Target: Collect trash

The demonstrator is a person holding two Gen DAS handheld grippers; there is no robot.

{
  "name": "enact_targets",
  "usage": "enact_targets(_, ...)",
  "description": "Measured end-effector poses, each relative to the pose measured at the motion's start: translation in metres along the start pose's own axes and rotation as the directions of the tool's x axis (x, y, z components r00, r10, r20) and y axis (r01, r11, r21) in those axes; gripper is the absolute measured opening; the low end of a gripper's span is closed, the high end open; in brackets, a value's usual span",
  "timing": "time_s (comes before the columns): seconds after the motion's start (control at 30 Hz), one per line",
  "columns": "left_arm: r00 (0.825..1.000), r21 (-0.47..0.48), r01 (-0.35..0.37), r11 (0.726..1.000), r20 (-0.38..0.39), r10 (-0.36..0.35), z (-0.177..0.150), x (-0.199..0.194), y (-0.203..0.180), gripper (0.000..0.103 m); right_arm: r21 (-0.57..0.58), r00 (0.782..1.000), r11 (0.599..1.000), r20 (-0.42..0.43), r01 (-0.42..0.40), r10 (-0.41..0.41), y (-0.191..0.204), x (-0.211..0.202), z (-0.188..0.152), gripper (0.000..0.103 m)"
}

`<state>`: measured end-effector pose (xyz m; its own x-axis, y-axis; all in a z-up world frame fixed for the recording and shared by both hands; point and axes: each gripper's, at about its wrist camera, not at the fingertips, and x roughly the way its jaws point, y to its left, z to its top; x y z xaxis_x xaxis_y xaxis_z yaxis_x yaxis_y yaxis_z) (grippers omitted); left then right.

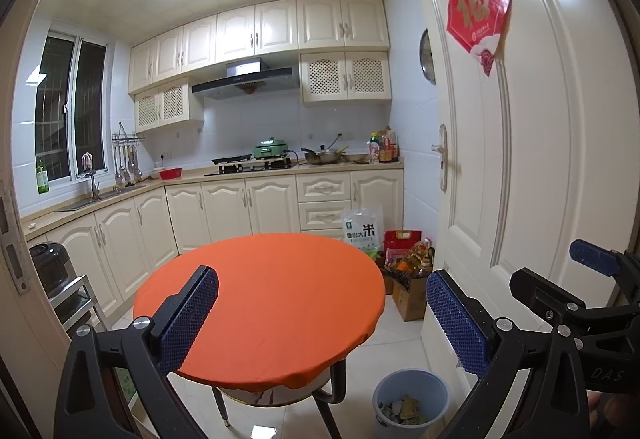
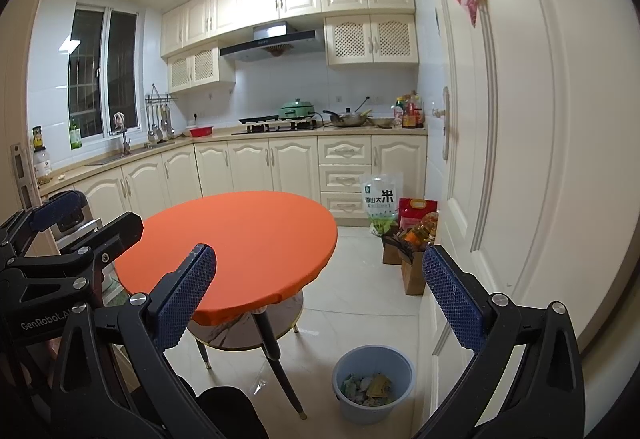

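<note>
With the left gripper (image 1: 322,323) and right gripper (image 2: 320,303) both spread wide and empty, and crumpled wrappers (image 2: 370,387) already in the round grey-blue plastic bin (image 2: 348,409) beside the orange-clothed round table (image 2: 240,231), apparently bare, either could knock the bin over.

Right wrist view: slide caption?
Open right gripper held above round orange-covered table; blue plastic bin holding wrappers on floor.

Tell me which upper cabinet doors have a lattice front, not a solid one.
The lower-hung pairs flanking the range hood: left lattice pair and right lattice pair. The top row is solid.
</note>
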<state>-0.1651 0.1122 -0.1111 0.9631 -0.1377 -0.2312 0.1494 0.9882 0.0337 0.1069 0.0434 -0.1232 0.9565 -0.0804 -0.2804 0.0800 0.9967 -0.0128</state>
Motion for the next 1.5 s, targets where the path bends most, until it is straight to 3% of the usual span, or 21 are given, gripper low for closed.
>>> enact_targets(1.5, 1.0, 0.004, 0.003, 1.0, 0.011, -0.003, -0.008, -0.001, 0.02, 0.102, -0.003, 1.0, 1.0, 0.002, 0.004, -0.004, -0.002, 0.0, 0.002, 0.103)
